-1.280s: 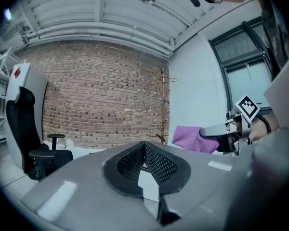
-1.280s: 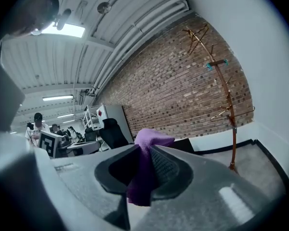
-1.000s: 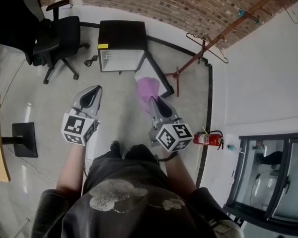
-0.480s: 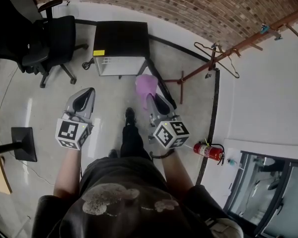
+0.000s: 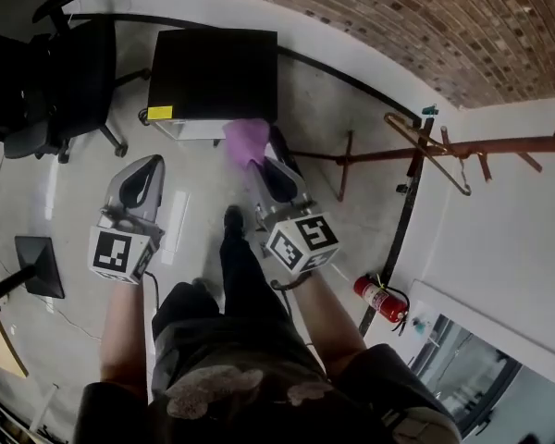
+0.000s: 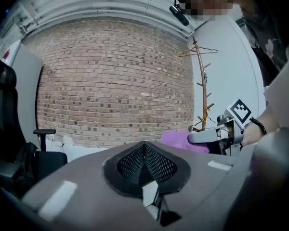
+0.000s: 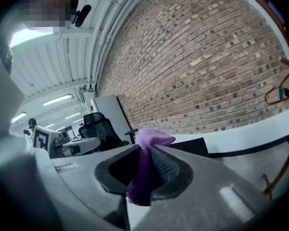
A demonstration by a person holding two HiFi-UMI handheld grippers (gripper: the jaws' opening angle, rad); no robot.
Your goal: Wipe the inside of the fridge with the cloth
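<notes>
1. Pinches the purple cloth (image 7: 151,138) in the right gripper (image 7: 145,154), jaws pressed onto a fold, a tuft poking past the tips.
2. Carries the left gripper (image 6: 144,165) beside it, jaws pressed together on nothing.
3. Puts the cloth, in the head view, just before the black fridge (image 5: 213,72) standing low by the brick wall (image 5: 398,17); cannot tell how far the door stands open.
4. Looks like the approach step: no wiping yet, cloth apparently outside the cabinet.
5. Calls next for crouching, reaching the right gripper through the opening, and pressing the cloth flat against an inner wall before sweeping.
</notes>
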